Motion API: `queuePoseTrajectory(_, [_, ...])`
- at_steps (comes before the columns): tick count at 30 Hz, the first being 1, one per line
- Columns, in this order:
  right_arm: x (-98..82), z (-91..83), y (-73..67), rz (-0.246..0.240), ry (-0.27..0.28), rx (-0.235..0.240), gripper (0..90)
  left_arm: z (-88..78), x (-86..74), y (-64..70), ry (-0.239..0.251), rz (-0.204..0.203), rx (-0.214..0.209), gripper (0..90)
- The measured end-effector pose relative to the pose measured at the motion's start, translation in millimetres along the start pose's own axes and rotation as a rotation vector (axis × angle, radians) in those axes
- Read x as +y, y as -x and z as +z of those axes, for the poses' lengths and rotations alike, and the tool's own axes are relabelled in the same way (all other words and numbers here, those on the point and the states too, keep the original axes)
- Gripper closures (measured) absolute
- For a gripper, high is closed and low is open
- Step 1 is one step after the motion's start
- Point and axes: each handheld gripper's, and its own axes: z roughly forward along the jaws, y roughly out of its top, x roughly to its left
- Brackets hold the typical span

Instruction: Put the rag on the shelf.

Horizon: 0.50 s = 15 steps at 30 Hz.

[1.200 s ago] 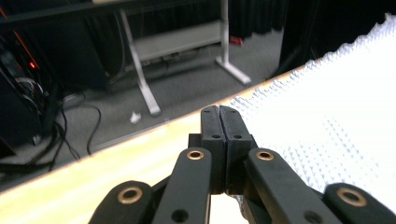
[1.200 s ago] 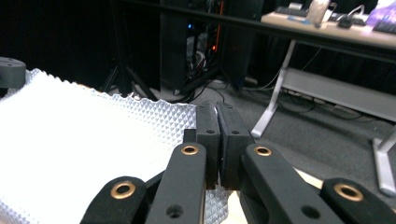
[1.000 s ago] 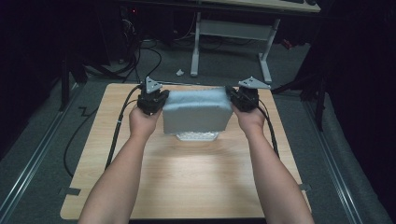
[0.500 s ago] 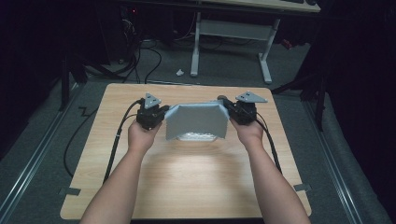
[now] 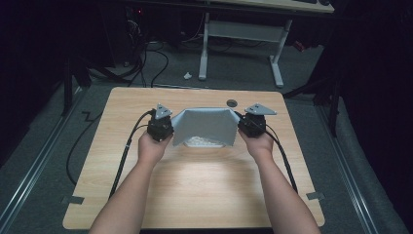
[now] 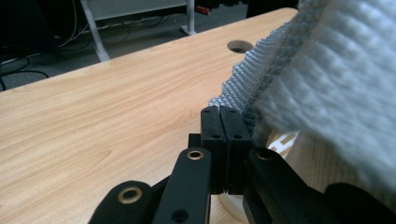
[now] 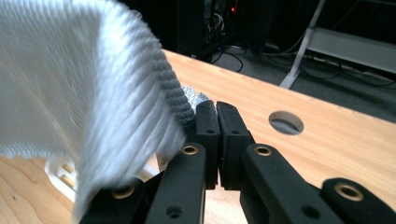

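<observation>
Two pairs of black tongs hold one pale grey-blue ribbed cloth (image 5: 204, 126) between them, stretched over the light wooden tabletop (image 5: 195, 185). The left tongs (image 5: 168, 132) are clamped shut on the cloth's left edge; in the left gripper view the two black pads (image 6: 226, 140) press flat together, with the knitted hem bunched just past their tips and the rest of the cloth (image 6: 336, 84) hanging to one side of them. The right tongs (image 5: 241, 127) are likewise pinched shut on the opposite edge, and in the right gripper view the thick hem of the cloth (image 7: 93, 84) runs down into the closed pads (image 7: 218, 135).

Held this way, the cloth spans straight from one pair of tongs to the other, so its long axis runs across the tabletop from left to right. Its top edge lies level between the two grips, and the sheet hangs down and towards the person, its lower edge just above the tabletop.

Under the cloth, between the two pairs of tongs, a white plastic item (image 5: 204, 142) with openwork slots rests on the tabletop; its near part shows below the hanging edge, and what it is cannot be told. Beyond the right tongs, a round cable hole (image 5: 232, 103) is cut into the tabletop, well apart from the cloth.
</observation>
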Motion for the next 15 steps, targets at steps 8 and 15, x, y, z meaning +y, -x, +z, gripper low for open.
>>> queuePoseTrajectory(8, [-7.7,3.5,-0.6,-0.006,-0.016,0.003,89.5,3.3,-9.3,-0.3,-0.014,-0.014,-0.008,89.2])
queuePoseTrajectory(15, [-17.1,9.7,-2.5,0.003,-0.028,0.005,89.4,5.8,-15.0,1.9,-0.025,-0.012,-0.025,89.1])
